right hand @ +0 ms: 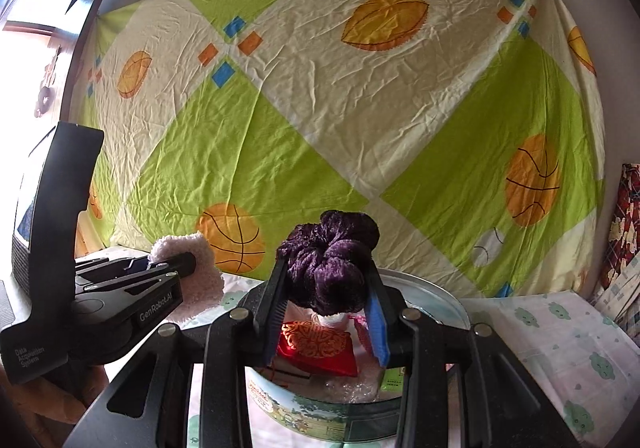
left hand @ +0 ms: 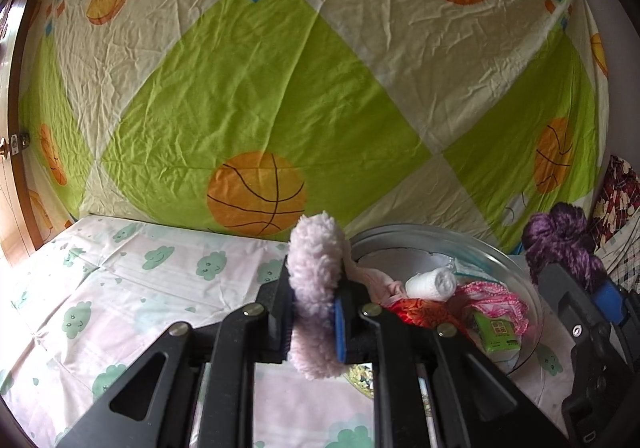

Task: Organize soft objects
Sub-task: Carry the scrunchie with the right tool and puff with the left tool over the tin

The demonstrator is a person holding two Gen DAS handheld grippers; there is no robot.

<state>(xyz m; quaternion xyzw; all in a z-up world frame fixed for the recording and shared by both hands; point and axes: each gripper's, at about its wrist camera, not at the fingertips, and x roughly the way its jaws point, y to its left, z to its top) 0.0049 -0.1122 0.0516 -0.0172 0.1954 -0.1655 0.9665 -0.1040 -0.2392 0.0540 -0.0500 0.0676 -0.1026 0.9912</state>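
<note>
Both tongs are loaded and up in the air. The left tongs [left hand: 310,312] are squeezed nearly together on a fluffy pale-pink plush scrunchie [left hand: 316,268], which stands up between the pads and hangs below them, clear of the bed. The right tongs [right hand: 328,304] sit partly open, their pads pressed into a dark purple velvet scrunchie [right hand: 330,268] that bulges above the fingertips.

Under the right tongs sits the round metal tin with a printed cartoon side [right hand: 320,420], resting on the bed's white sheet with green cloud faces [left hand: 120,288]. Inside the tin: a red pouch with a gold embroidered pattern [right hand: 320,348], a small rolled white cloth [left hand: 432,284], a pink frilly fabric piece [left hand: 492,300] and a green packet [left hand: 498,336].

From the left wrist view, the tin lies just to the right of the pink scrunchie, with the purple one held further right, above the tin's rim. Behind it all hangs a wrinkled green-and-cream sheet printed with orange basketballs [left hand: 280,88].
</note>
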